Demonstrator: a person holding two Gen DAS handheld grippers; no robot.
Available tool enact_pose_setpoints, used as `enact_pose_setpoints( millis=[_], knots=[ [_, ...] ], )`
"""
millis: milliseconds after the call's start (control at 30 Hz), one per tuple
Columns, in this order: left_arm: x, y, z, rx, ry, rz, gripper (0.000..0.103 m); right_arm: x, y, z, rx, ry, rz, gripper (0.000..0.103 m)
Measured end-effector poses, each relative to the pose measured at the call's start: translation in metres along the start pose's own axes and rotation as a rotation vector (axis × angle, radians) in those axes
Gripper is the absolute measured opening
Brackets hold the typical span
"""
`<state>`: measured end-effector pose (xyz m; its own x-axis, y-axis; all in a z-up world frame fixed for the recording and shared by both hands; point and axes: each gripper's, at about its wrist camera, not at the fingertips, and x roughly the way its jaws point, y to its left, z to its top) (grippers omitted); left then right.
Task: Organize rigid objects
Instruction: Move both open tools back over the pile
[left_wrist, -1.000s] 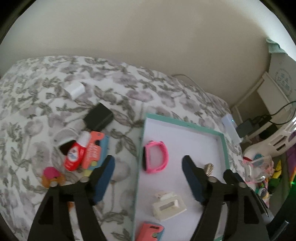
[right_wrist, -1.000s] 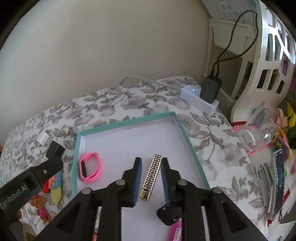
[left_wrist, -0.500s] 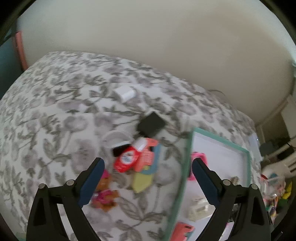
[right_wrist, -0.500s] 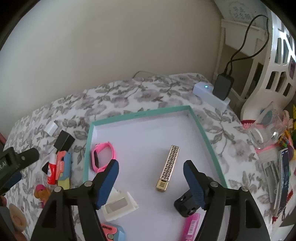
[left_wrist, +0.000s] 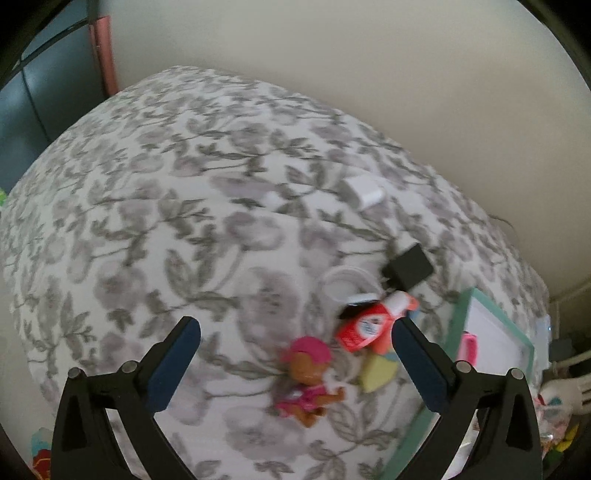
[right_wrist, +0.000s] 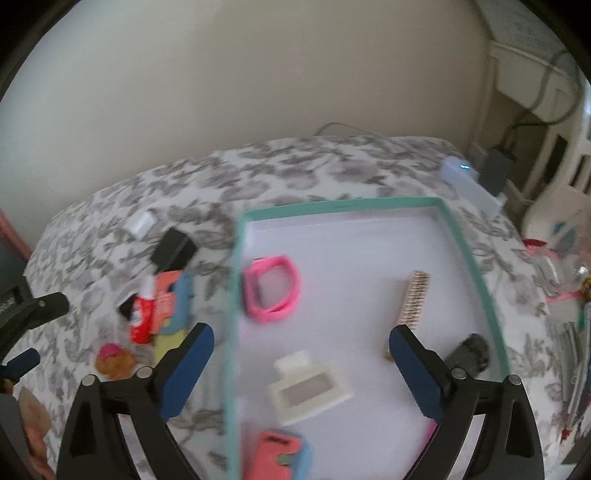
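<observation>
Left wrist view: left gripper (left_wrist: 295, 354) angled down over the floral bedspread (left_wrist: 184, 221), jaws wide and still opening, nothing gripped; a small doll with pink hair (left_wrist: 308, 373) lies on the cloth between the fingers, pads not touching it. Just past the doll: a red bottle (left_wrist: 364, 326), yellow and orange bits beside it, a black box (left_wrist: 408, 266), a coil of white cable (left_wrist: 343, 280), and further off a small white block (left_wrist: 364, 192). Frame is blurred. Teal-rimmed tray (left_wrist: 458, 325) shows at the right edge. Right wrist view: right gripper (right_wrist: 301, 363) above the tray's (right_wrist: 469, 258) near-left part, jaws opening, almost fully spread, empty; left finger hangs outside the tray's left rim, right finger inside. Lying in the tray: pink wristband (right_wrist: 271, 288) near the left wall, gold patterned stick (right_wrist: 413, 299) on the right, just past the right fingertip, not touching as far as I can tell, white rectangular holder (right_wrist: 306, 389) between the fingers, black piece (right_wrist: 469, 356) at the right wall, coral-and-blue item (right_wrist: 279, 456) at the near edge. Clutter pile sits outside the tray's left wall. Left gripper's arm visible at the left edge there.
</observation>
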<state>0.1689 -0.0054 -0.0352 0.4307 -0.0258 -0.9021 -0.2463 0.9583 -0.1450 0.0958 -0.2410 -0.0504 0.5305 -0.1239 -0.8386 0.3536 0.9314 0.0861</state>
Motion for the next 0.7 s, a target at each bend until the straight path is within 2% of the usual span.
enact_pose_setpoints(
  millis=[200,367,500,700],
  knots=[
    [0.003,0.028,0.004,-0.052,0.012,0.085,0.103,0.001,0.041,-0.006,-0.06,0.031,0.076,0.098],
    [0.02,0.051,0.001,-0.122,0.096,0.157,0.103,0.004,0.07,-0.014,-0.133,0.056,0.123,0.098],
    [0.033,0.063,-0.004,-0.149,0.15,0.19,0.103,0.013,0.088,-0.024,-0.174,0.099,0.154,0.098],
    [0.04,0.071,-0.005,-0.157,0.169,0.214,0.103,0.028,0.104,-0.039,-0.229,0.159,0.165,0.098]
  ],
)
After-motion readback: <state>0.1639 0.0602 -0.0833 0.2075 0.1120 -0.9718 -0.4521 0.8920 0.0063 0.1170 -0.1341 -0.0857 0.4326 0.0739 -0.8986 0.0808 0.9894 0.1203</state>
